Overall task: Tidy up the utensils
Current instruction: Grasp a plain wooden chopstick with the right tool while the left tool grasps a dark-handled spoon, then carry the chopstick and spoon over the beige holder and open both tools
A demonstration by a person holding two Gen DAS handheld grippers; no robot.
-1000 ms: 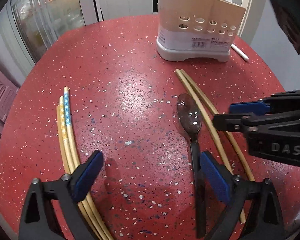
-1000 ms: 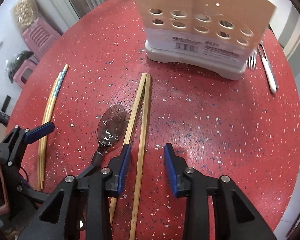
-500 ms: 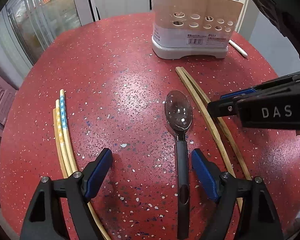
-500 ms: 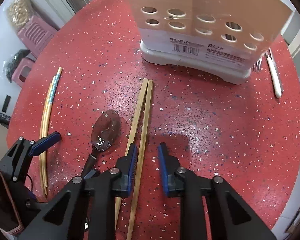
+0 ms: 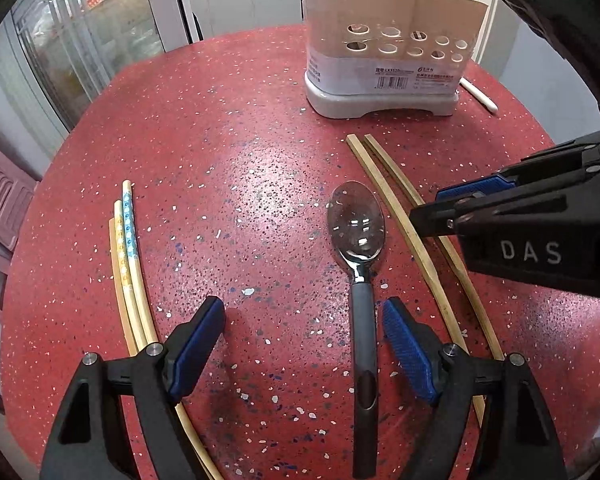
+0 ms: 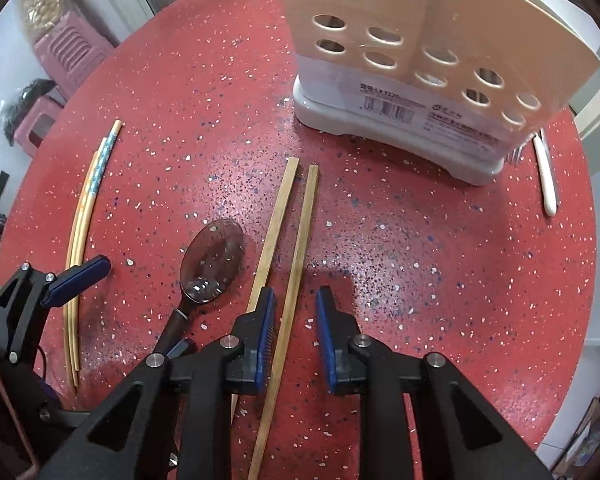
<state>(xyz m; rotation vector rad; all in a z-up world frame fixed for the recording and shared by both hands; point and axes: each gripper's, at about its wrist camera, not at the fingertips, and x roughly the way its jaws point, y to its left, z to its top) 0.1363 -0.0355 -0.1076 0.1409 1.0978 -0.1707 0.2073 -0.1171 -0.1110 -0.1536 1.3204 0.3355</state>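
Two grippers sit low over my red speckled round table (image 5: 228, 128). My left gripper (image 5: 304, 334) is released, its blue pads spread wide; the steel spoon with a dark grey handle (image 5: 360, 264) lies between them near the right pad, bowl toward mid-frame. My right gripper (image 6: 295, 330) is partly closed but not clenched, one plain bamboo chopstick (image 6: 290, 300) running between its pads, its twin (image 6: 270, 236) passing the left pad, possibly touching. The beige perforated plastic utensil holder (image 6: 412, 72) stands at upper right; patterned pale chopsticks (image 5: 128, 264) lie at left.
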